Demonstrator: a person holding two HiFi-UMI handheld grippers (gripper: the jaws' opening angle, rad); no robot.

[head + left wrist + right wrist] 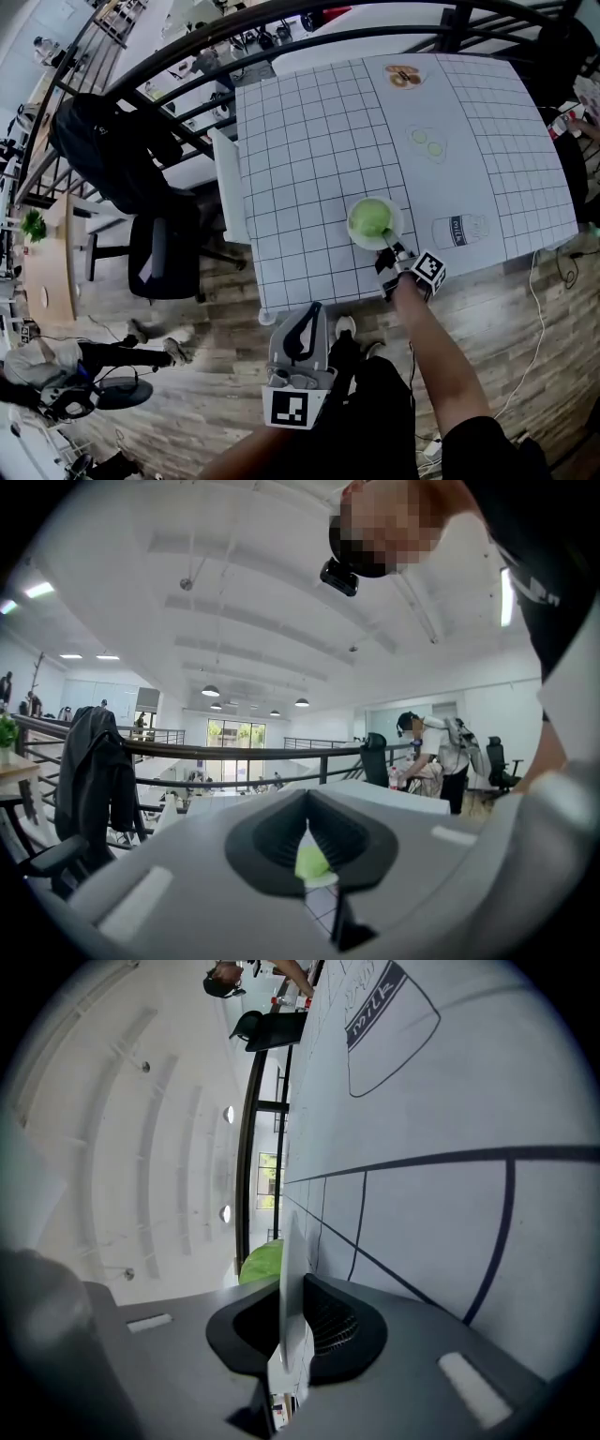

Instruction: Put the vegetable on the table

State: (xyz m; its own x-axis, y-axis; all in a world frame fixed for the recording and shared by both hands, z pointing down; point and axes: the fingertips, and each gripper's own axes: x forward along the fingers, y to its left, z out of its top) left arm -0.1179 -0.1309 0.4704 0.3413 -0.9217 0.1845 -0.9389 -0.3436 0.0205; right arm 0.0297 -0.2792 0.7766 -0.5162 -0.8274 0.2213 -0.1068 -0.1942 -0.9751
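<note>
Green vegetable (369, 218) on white plate (398, 231) just ahead of right tool (387, 252); jaws clamped on plate rim, over tabletop (309, 141). Left tool (309, 319) closed, empty, well back. Risk: thin-rim grip slips, plate tips, vegetable rolls off.

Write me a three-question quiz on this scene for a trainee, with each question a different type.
1. True or false: the right gripper is shut on the rim of the plate.
2. Where does the green vegetable lie? A) on the plate; B) on the bare grid cloth; C) on the floor.
3. Fill in: the left gripper, held off the near edge of the table, has its jaws together and holds ____.

Key: 1 true; 2 A; 3 nothing.
</note>
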